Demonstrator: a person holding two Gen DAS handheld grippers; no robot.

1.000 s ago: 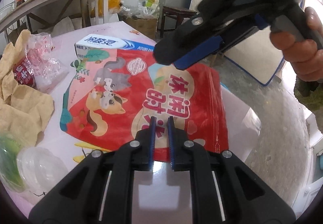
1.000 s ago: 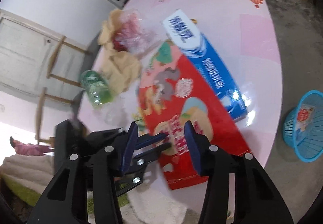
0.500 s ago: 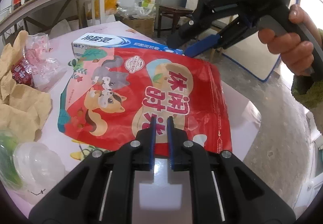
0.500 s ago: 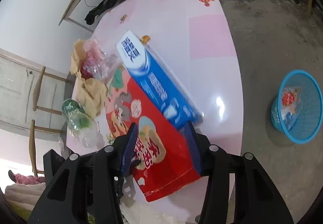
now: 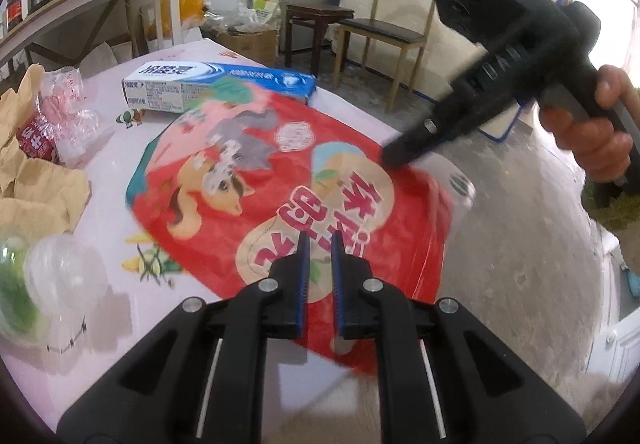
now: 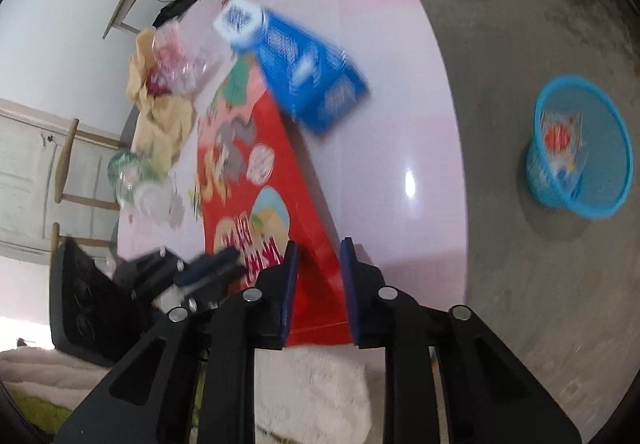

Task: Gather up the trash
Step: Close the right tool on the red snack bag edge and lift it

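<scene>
A red snack bag point(image 5: 320, 172) with cartoon animals lies on the pink table point(image 5: 104, 228), its near end hanging past the table's edge. My left gripper point(image 5: 319, 236) is shut on the bag's near edge. In the right wrist view my right gripper point(image 6: 319, 244) straddles a corner of the same bag point(image 6: 276, 164). Its jaws are closing, with a gap still showing on both sides of the bag. The left wrist view shows the right gripper's tip point(image 5: 394, 160) at the bag's right edge, held by a hand point(image 5: 592, 136).
A blue and white toothpaste box point(image 5: 216, 84) lies behind the bag. Crumpled brown paper point(image 5: 36, 188), a clear wrapper point(image 5: 60, 124) and a clear plastic cup point(image 5: 60, 276) sit at the left. A blue basket point(image 6: 560, 196) holding a wrapper stands on the floor. A chair point(image 5: 384, 32) stands beyond.
The right gripper has dropped from above the bag to its right corner, and its jaws have narrowed. The bag has slid toward the table's edge with the left gripper, uncovering the toothpaste box.
</scene>
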